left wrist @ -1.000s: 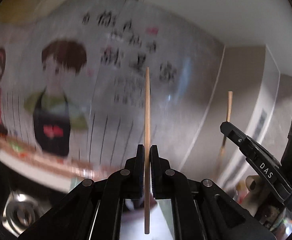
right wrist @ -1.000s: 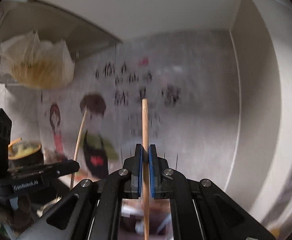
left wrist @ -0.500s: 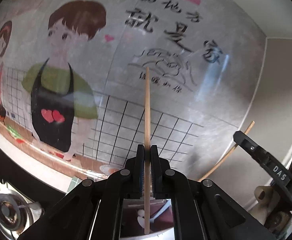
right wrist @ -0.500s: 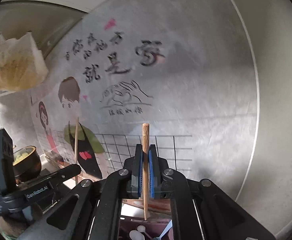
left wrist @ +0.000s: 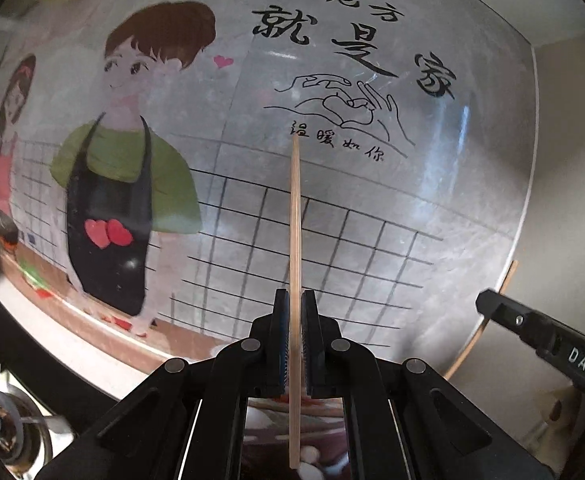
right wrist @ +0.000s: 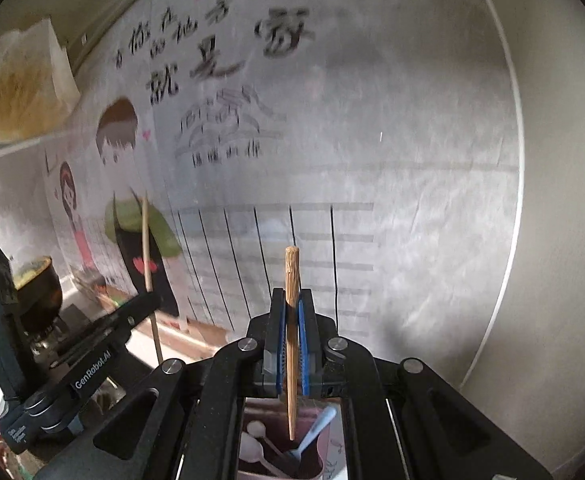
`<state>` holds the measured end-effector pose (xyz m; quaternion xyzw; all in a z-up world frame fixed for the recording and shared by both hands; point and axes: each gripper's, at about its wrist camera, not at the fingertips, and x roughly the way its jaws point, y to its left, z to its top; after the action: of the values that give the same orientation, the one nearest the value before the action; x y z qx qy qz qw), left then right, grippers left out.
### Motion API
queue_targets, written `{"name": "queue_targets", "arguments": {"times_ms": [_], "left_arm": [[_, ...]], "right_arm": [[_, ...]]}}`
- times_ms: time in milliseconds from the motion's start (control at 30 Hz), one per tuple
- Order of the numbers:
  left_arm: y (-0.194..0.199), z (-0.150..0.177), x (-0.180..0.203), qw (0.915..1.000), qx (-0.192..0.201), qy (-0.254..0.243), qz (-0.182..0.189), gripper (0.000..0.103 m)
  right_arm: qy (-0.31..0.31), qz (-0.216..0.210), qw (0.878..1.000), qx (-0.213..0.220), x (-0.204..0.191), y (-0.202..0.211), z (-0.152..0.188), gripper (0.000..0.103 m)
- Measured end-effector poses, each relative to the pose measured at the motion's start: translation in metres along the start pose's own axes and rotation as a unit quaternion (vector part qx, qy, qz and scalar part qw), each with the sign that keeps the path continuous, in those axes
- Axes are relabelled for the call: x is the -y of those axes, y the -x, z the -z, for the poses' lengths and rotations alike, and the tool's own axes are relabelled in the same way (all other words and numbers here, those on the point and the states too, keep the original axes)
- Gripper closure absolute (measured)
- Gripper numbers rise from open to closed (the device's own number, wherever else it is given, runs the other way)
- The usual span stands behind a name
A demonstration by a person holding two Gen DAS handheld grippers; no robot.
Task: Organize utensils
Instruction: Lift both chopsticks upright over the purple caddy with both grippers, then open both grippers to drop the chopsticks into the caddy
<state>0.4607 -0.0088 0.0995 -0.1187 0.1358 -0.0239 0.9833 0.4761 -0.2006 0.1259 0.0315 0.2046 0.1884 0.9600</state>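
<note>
My left gripper (left wrist: 294, 300) is shut on a thin wooden chopstick (left wrist: 294, 216) that stands upright, its lower end hanging over a pinkish utensil holder (left wrist: 328, 412) with white spoons. My right gripper (right wrist: 291, 300) is shut on a second wooden chopstick (right wrist: 291, 272), held upright, its tip just above a pink holder (right wrist: 324, 456) that contains white spoons (right wrist: 252, 440) and a pale blue utensil (right wrist: 316, 428). The right gripper (left wrist: 540, 332) with its chopstick (left wrist: 492, 312) shows at the right of the left wrist view; the left gripper (right wrist: 92, 352) and chopstick (right wrist: 147, 256) show at the left of the right wrist view.
A silvery wall sheet (left wrist: 332, 160) with cartoon figures, a grid and writing stands close behind. A gas burner (left wrist: 0, 420) sits at lower left. A dark bowl (right wrist: 38, 284) stands at left, a plastic bag (right wrist: 16, 88) hangs above it. A plain wall (right wrist: 564, 200) is to the right.
Both grippers have come down and tipped forward with their chopsticks; the ceiling has left the view and the utensil holder now shows below the fingers.
</note>
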Motion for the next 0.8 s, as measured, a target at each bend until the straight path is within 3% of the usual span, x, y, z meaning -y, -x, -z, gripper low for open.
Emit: {"name": "queue_targets", "arguments": {"times_ms": [133, 400, 533, 633, 733, 800], "left_arm": [[-0.014, 0.024, 0.002, 0.9996, -0.011, -0.02, -0.016, 0.097], [-0.028, 0.071, -0.009, 0.9929, -0.118, 0.01, -0.01, 0.095], [-0.02, 0.068, -0.015, 0.9878, -0.152, 0.031, 0.014, 0.092], [0.004, 0.052, -0.023, 0.9859, -0.16, 0.041, 0.027, 0.076], [0.033, 0.039, -0.03, 0.9843, -0.172, 0.029, 0.026, 0.059], [0.053, 0.034, -0.036, 0.9834, -0.181, 0.003, 0.013, 0.049]], "right_arm": [[0.013, 0.008, 1.0, -0.024, -0.006, -0.015, 0.022, 0.097], [-0.008, -0.014, 0.991, -0.135, -0.008, -0.056, 0.076, 0.095], [-0.026, -0.013, 0.984, -0.177, -0.003, -0.061, 0.092, 0.072], [-0.024, -0.011, 0.984, -0.176, -0.005, -0.043, 0.088, 0.065], [-0.016, 0.017, 0.986, -0.163, -0.007, -0.018, 0.084, 0.036], [-0.01, 0.023, 0.987, -0.161, -0.013, -0.004, 0.084, 0.033]]}}
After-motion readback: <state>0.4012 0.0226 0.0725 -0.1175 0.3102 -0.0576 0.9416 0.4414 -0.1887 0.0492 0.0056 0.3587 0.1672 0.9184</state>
